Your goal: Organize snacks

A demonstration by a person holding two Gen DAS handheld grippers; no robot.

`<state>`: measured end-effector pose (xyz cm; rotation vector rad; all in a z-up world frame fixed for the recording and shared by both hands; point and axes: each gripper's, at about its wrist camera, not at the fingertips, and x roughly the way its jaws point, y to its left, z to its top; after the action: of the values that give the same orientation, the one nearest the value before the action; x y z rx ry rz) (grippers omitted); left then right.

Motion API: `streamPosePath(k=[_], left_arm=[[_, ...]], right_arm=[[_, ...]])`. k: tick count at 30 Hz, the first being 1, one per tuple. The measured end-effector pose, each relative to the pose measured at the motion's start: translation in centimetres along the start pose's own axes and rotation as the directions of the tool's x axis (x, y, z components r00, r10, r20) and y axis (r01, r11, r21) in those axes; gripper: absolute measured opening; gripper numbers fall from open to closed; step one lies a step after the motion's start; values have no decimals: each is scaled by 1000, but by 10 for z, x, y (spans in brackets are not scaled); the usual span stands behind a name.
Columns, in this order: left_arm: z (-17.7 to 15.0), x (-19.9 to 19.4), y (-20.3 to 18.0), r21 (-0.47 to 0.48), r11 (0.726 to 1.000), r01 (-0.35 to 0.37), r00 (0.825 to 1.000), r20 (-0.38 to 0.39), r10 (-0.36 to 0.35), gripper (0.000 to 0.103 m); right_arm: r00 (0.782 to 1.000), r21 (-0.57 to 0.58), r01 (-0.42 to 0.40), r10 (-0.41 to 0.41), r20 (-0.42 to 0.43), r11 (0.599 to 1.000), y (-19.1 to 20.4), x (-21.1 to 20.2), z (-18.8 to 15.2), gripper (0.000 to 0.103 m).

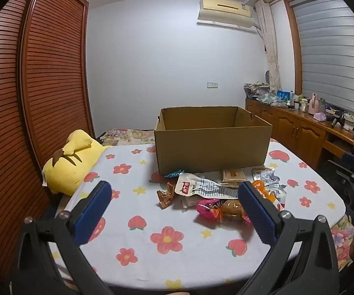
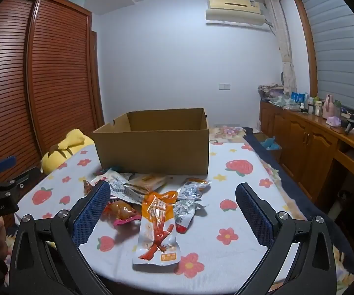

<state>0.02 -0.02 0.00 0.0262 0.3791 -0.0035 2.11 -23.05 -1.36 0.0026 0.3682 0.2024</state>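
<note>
Both claws wide: left gripper (image 1: 174, 196) marked "GenRobot.AI", right gripper (image 2: 173, 198) over orange snack packet (image 2: 158, 223), print unreadable, cardboard box (image 2: 152, 145) behind.

Open-topped cardboard box (image 2: 153, 147) just behind snack heap (image 2: 152, 196).

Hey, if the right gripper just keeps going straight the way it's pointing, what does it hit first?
Most likely the orange and white snack packet, which lies on the floral tablecloth between the open fingers of the right gripper. Beyond it come more packets, then the cardboard box. Depth is hard to judge here.
</note>
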Motion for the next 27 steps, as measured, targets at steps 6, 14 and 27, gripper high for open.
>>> streamPosePath(k=[6,14,27], left_arm=[[0,1,0,-5,1000,5,1000,1,-5,103],[-1,1,-1,-5,1000,3,1000,4,-3,103],[-5,1,-4,-11,1000,1,1000,6,-1,103]], right_arm=[[1000,-8,1,-1,2,1000,-1,0,1,103],[1000,6,3,-3,3,1000,-1,-1,2,103],[1000,4,5,-5,0,1000,0,-1,-1,103]])
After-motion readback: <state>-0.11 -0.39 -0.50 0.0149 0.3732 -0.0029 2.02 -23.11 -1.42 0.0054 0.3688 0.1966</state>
